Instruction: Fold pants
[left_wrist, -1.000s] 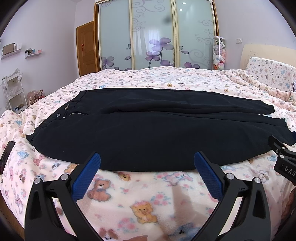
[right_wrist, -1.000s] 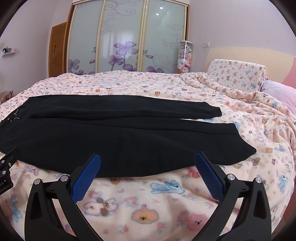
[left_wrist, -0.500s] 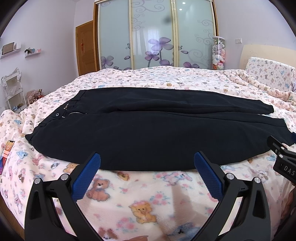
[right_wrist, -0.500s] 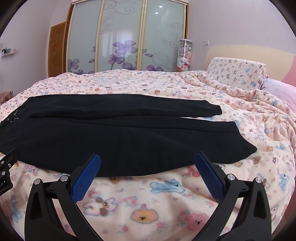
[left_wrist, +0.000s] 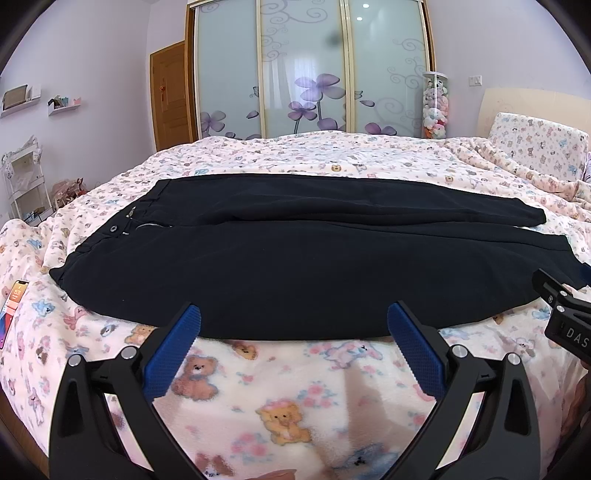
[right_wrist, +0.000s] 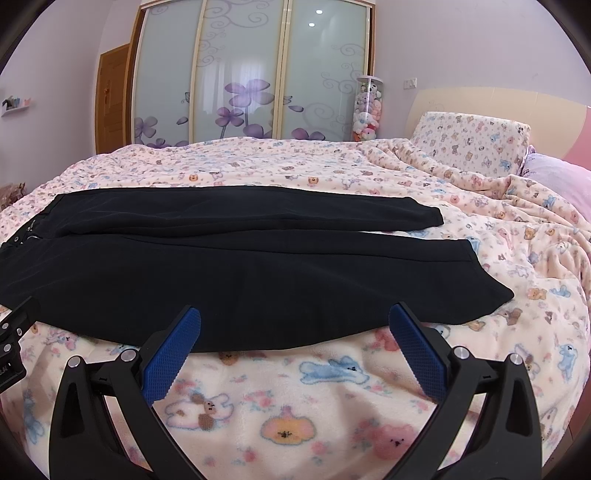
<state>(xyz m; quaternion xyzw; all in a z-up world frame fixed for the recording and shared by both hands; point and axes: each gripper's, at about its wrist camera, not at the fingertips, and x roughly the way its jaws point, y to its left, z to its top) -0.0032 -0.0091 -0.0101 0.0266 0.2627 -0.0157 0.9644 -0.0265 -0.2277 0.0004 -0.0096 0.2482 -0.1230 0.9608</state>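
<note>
Black pants (left_wrist: 303, 258) lie flat across the bed, waistband with button and zipper at the left, the two legs side by side reaching right to the cuffs (right_wrist: 480, 280). My left gripper (left_wrist: 293, 317) is open and empty, just short of the pants' near edge toward the waist half. My right gripper (right_wrist: 294, 319) is open and empty at the near edge toward the cuff half. The right gripper's body also shows at the right edge of the left wrist view (left_wrist: 565, 317).
The bed wears a pink teddy-bear blanket (left_wrist: 280, 398). A phone (left_wrist: 11, 310) lies on the bed's left edge. A pillow (right_wrist: 472, 144) and headboard are at the right. Sliding wardrobe doors (left_wrist: 306, 70) stand behind the bed; shelves (left_wrist: 22, 192) at the left wall.
Both grippers have barely moved and stay open. The left wrist view has shifted slightly, bringing the phone on the bed's left edge further into sight.
</note>
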